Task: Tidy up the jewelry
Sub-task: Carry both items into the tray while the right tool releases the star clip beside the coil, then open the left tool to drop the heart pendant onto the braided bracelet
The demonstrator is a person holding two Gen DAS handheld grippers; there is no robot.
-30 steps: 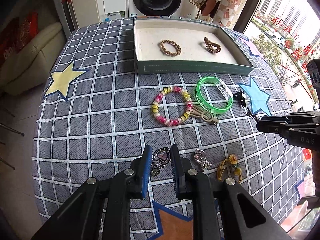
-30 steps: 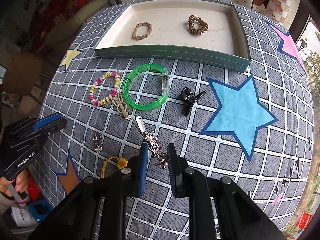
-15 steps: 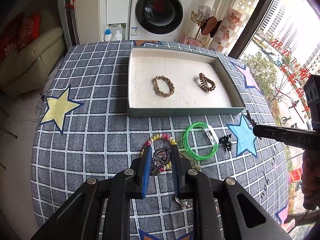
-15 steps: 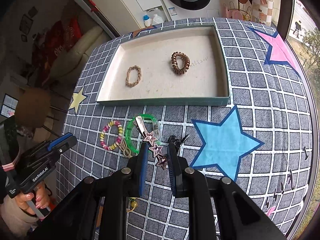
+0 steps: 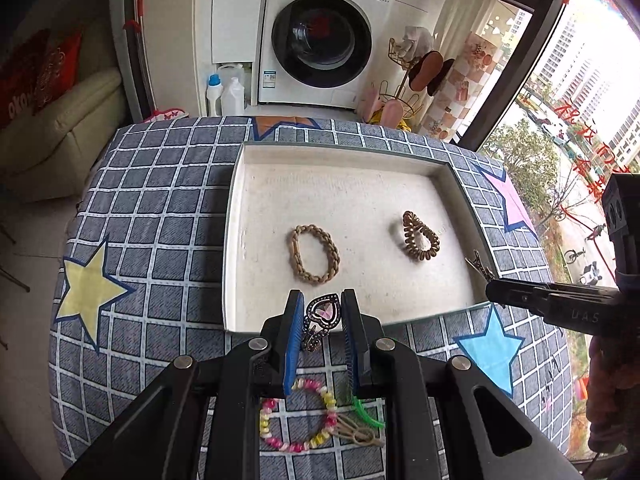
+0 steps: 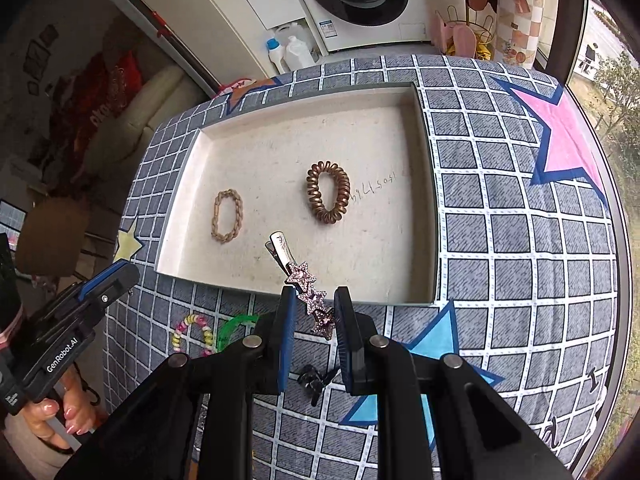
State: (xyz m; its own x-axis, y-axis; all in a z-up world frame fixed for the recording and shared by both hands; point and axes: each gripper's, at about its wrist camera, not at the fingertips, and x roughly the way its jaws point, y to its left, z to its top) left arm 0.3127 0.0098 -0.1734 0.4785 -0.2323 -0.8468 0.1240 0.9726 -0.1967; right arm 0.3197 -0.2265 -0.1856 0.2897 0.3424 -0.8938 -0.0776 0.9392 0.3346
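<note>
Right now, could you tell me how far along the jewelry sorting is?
Done: a braided bracelet and a coil hair tie lie in the tray. In hand: the left claw grips a heart clip, the right claw a star clip, both near the tray. Left on the cloth: a beaded bracelet, green bangle and black clip.

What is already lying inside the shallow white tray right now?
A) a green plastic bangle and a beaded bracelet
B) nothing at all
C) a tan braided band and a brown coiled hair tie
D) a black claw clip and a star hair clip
C: on the floor of the shallow white tray lie only the tan braided band and the brown coiled hair tie, apart from each other.
</note>
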